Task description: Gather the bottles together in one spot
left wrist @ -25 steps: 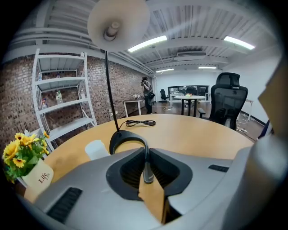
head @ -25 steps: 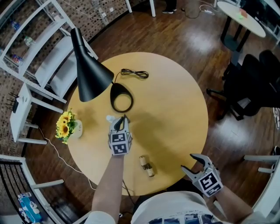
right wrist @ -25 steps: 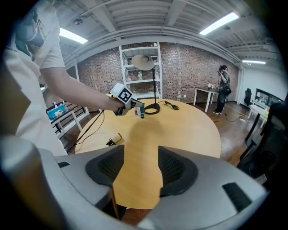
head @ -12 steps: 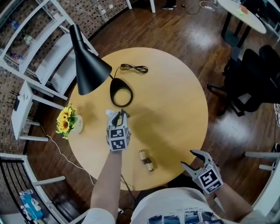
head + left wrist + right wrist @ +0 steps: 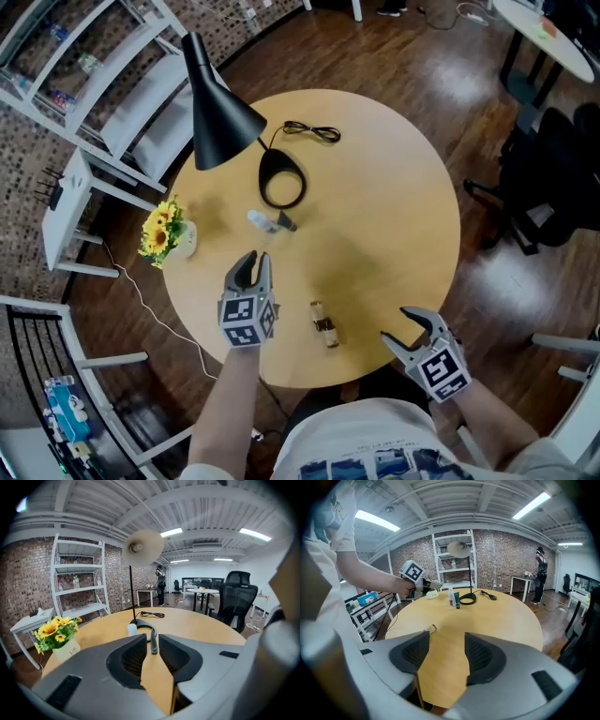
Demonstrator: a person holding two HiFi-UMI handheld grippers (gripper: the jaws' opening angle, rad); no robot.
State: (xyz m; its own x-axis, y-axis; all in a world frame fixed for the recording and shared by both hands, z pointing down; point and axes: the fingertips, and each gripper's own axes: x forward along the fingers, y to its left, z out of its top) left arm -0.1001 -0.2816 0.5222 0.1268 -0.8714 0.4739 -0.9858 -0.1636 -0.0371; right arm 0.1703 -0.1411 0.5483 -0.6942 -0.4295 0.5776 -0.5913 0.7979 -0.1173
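Note:
A white bottle (image 5: 262, 221) stands beside a dark tube (image 5: 286, 223), just in front of the lamp's ring base (image 5: 281, 178). A small brown bottle (image 5: 324, 326) lies on its side near the table's front edge. My left gripper (image 5: 255, 265) hangs a short way in front of the white bottle, its jaws a narrow gap apart with nothing between them. In the left gripper view the white bottle (image 5: 132, 629) and dark tube (image 5: 153, 644) show beyond the left gripper (image 5: 151, 639). My right gripper (image 5: 405, 330) is open and empty at the table's front right edge, the brown bottle (image 5: 430, 629) to its left.
A black lamp (image 5: 220, 112) leans over the round wooden table (image 5: 394, 206), with a black cable (image 5: 311, 131) behind it. A pot of sunflowers (image 5: 164, 230) stands at the left edge. White shelves (image 5: 94, 75) and a black office chair (image 5: 553, 178) flank the table.
My left gripper let go of the white bottle and drew back toward me. The bottle now stands free by the dark tube. The right gripper stayed put.

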